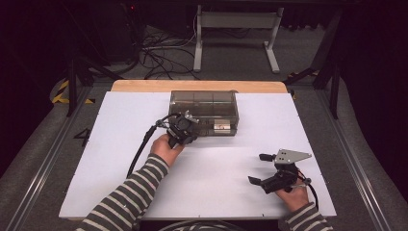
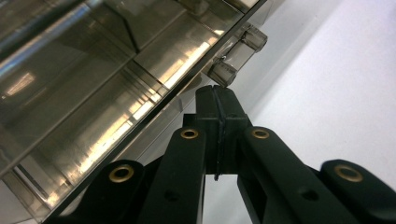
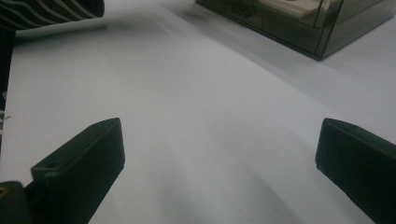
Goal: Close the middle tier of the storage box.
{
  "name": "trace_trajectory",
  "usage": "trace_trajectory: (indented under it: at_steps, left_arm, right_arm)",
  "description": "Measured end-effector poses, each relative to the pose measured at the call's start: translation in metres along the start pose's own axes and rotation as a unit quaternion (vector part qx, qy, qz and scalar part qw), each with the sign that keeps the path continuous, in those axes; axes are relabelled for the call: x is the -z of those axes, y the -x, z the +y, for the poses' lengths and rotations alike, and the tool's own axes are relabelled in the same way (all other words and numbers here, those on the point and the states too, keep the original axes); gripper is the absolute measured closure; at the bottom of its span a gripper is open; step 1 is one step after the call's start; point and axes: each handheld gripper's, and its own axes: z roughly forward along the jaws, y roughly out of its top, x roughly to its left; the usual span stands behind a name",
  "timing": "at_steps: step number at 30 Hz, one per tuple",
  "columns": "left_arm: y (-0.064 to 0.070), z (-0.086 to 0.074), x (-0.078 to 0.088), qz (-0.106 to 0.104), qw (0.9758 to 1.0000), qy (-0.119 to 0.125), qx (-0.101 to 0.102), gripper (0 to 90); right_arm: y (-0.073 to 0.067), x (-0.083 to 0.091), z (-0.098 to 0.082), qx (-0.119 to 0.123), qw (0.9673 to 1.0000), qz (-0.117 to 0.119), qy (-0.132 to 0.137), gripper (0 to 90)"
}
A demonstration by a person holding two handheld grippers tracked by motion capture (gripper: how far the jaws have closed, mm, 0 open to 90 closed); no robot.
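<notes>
Left gripper (image 1: 185,126) sits just left of centre in the high view, right up against the near left corner of the smoky clear box (image 1: 204,111), which lies in the upper middle of that frame on the white table (image 1: 120,144). The hand (image 1: 166,147) behind it comes up from the lower left on a striped sleeve (image 1: 127,197).

Over to the left gripper view: the 2 black jaws are clenched tight together, pads flush, with nothing between them. Their tip sits at centre frame, just under a small clear latch (image 2: 236,53) that sticks out from the box's (image 2: 93,84) edge. Touching or a hair apart, I cannot tell. The box's ribbed lid fills the upper left here, catching warm glints.

Down at the lower right of the high view, the right gripper (image 1: 261,168) rests low over the table, well apart from the box. Its jaws are spread wide and released, with bare white surface between them in the right gripper view, and the box (image 3: 299,23) at the upper right there.
</notes>
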Motion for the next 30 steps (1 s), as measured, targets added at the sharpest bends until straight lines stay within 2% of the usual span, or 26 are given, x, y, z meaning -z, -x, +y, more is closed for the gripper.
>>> trace_trajectory:
  at_steps: [6,10,19,24,30]
  left_arm:
    - [-0.0049,0.0,-0.0013,0.001,0.9998,0.012,0.017,90.0]
    - [-0.0081,0.0002,0.0004,-0.003,0.9991,0.029,0.032,90.0]
    - [-0.0089,0.002,-0.0014,0.012,0.9982,0.045,0.038,90.0]
    - [-0.005,0.002,-0.002,0.028,0.9982,0.045,0.026,90.0]
    - [-0.0051,0.0023,-0.0017,0.027,0.9983,0.043,0.028,90.0]
  right_arm:
    - [0.0,0.0,0.0,0.0,1.0,0.0,0.0,2.0]
    - [-0.0001,0.0,0.0,0.0,1.0,0.0,0.0,2.0]
    - [-0.0002,-0.0001,0.0,0.0,1.0,0.0,0.0,2.0]
    - [0.0,0.0,0.0,0.0,1.0,0.0,0.0,2.0]
    - [0.0005,-0.0001,0.0001,-0.001,1.0,0.0,0.001,2.0]
